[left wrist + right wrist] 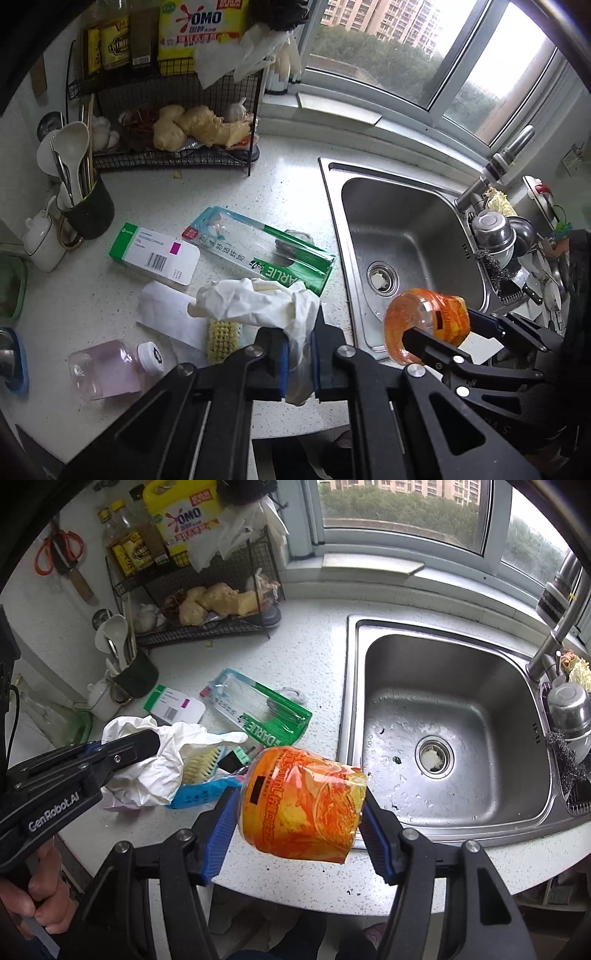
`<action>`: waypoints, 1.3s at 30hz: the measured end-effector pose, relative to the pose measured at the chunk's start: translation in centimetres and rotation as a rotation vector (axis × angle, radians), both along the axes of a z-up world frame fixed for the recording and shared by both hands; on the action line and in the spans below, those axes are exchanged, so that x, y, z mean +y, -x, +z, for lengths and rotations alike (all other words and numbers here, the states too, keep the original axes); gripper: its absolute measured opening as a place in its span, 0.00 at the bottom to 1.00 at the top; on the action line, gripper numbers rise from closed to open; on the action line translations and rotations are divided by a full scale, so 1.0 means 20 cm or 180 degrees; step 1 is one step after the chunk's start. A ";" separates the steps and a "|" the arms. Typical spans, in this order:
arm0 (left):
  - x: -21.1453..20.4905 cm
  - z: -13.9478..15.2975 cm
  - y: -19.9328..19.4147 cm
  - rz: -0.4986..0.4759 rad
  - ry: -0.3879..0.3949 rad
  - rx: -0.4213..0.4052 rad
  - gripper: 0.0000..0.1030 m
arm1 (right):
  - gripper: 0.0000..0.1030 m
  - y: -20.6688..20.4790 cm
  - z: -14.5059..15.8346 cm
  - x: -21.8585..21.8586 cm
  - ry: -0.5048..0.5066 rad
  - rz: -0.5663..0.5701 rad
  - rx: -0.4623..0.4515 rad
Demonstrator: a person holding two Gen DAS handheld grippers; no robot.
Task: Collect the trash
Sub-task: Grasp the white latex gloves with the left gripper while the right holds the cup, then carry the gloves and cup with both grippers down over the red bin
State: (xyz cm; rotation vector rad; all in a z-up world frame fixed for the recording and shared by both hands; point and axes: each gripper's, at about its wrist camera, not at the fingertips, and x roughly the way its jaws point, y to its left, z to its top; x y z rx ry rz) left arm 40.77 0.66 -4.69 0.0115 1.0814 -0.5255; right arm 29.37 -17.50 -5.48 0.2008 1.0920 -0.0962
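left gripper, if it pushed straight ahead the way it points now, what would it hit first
The left gripper, shut on the white glove, points across the counter. The glove would go first and probably meet the green Darlie toothbrush pack lying just beyond it, though the height above the counter is hard to judge.

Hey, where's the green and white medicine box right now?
The medicine box lies flat on the counter, left of the sink, between the dark utensil cup and the green toothpaste package.
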 end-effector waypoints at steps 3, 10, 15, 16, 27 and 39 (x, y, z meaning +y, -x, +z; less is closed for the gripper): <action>-0.03 0.07 0.09 0.0004 0.0011 -0.0088 0.07 | 0.59 0.04 0.06 0.01 -0.0027 0.0080 -0.0086; -0.08 0.21 0.35 0.0123 -0.0025 -0.0273 0.07 | 0.59 0.19 0.18 -0.02 -0.0067 0.0270 -0.0284; -0.14 0.30 0.55 0.0248 -0.0073 -0.0394 0.07 | 0.59 0.32 0.24 -0.06 -0.0089 0.0428 -0.0413; -0.16 0.31 0.60 0.0282 -0.0076 -0.0407 0.07 | 0.59 0.34 0.26 -0.07 -0.0088 0.0463 -0.0427; -0.32 0.31 1.10 0.0613 -0.0209 -0.0448 0.07 | 0.58 0.72 0.29 -0.23 -0.0051 0.0823 -0.0496; -0.42 0.20 1.53 0.0692 -0.0343 -0.0289 0.07 | 0.58 1.11 0.27 -0.34 -0.0021 0.1059 -0.0369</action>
